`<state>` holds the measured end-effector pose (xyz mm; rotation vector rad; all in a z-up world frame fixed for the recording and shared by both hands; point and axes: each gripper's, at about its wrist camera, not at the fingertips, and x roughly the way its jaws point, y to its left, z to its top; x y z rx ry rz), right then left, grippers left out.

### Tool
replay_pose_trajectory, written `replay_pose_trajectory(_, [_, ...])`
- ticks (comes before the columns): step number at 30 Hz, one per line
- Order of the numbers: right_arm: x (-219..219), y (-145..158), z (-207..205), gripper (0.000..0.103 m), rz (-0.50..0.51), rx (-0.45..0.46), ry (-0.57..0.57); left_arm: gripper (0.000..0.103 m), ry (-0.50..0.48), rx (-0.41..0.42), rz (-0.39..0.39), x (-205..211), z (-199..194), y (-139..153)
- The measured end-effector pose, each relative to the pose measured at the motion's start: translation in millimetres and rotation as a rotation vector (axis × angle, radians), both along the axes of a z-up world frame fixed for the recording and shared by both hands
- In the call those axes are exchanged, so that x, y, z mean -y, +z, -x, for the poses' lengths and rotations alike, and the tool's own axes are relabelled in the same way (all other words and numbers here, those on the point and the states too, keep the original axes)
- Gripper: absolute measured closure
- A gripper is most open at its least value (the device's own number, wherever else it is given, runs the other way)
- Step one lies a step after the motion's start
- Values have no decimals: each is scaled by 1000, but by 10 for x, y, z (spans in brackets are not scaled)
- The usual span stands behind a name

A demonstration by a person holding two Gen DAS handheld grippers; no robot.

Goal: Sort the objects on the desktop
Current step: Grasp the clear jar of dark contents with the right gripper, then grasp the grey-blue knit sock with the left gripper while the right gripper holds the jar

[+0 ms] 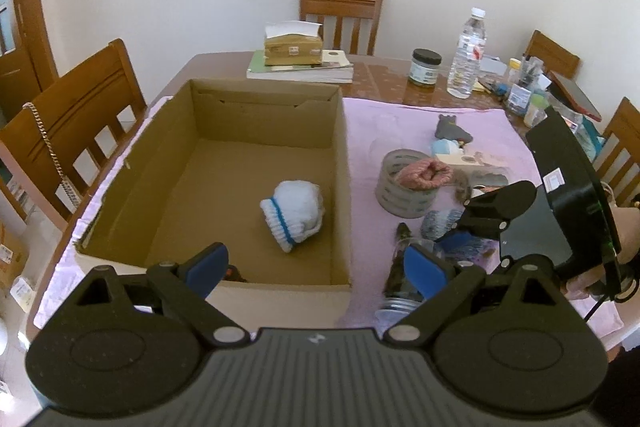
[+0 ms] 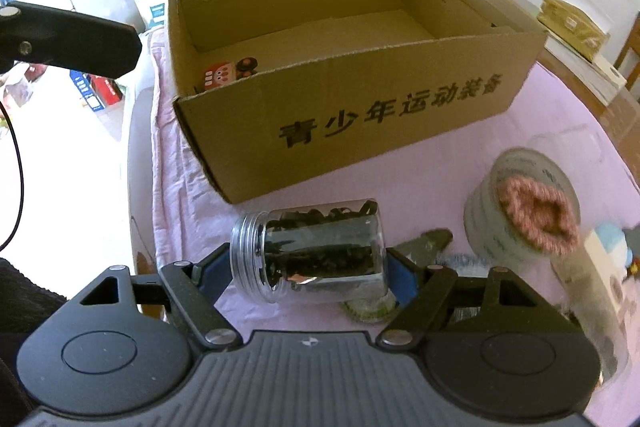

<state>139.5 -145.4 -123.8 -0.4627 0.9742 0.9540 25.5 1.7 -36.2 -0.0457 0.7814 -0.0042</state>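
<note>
Two grippers work over the pink-clothed surface [image 1: 400,115]. The right gripper [image 2: 306,269] has its jaws clamped on a clear jar [image 2: 316,251] lying on its side before the cardboard box [image 2: 360,99]. The left gripper [image 1: 316,267] hovers with jaws apart above the box, where a white sock roll [image 1: 294,213] lies.

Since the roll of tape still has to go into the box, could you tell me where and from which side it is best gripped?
Probably the tape roll's wall, from above: one finger outside and one inside the core. It stands on end with its hole facing up, and looks too wide to span. The pink knitted piece fills much of the hole, so use the bare rim toward the cardboard box.
</note>
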Motion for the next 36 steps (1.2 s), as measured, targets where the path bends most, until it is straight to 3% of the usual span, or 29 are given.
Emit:
replay_pose_trajectory(9, [15,-63,196,20,26,-7,-33,8,-30,-1,-18,114,31,-9])
replay_pose_trajectory(27, [-196,-143,275,14,61,105,-126,8,-51,13,-38,121,40,5])
replay_pose_trajectory(36, [-145,-59,319,23,51,120,-142,8,-71,14,-39,116,3,10])
